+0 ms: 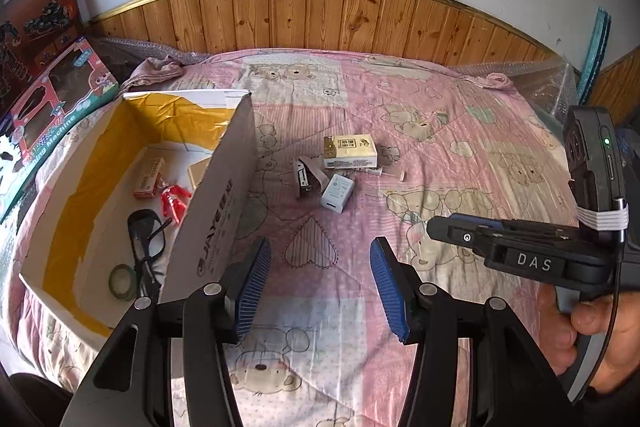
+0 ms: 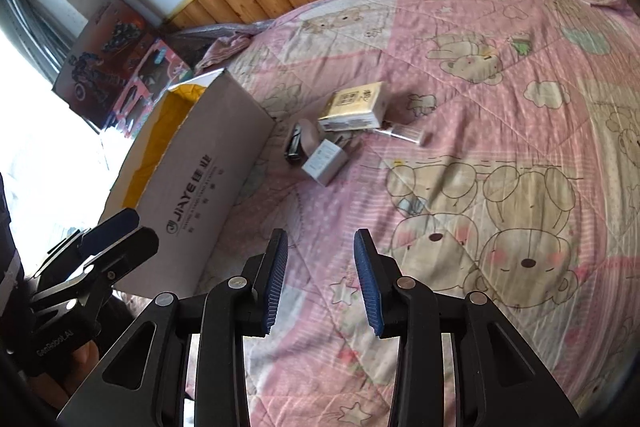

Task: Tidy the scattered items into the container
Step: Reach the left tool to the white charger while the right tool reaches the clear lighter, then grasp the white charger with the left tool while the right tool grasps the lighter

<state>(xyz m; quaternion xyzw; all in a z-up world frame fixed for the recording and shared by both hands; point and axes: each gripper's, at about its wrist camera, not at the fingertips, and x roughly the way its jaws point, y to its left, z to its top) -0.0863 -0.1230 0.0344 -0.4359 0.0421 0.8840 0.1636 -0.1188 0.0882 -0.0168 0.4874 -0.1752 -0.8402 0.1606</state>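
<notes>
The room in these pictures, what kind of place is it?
Most likely a bedroom at home: a bed with a pink bear-print quilt, a wooden headboard against the wall, and boxed toys beside it.

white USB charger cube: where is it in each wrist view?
Left wrist: small white plastic charger cube lies on the pink quilt just right of centre, below the beige tissue pack.
Right wrist: same cube sits centre-left, upper half.
Shared landmark: grey cardboard box, left of the cube in both.
</notes>
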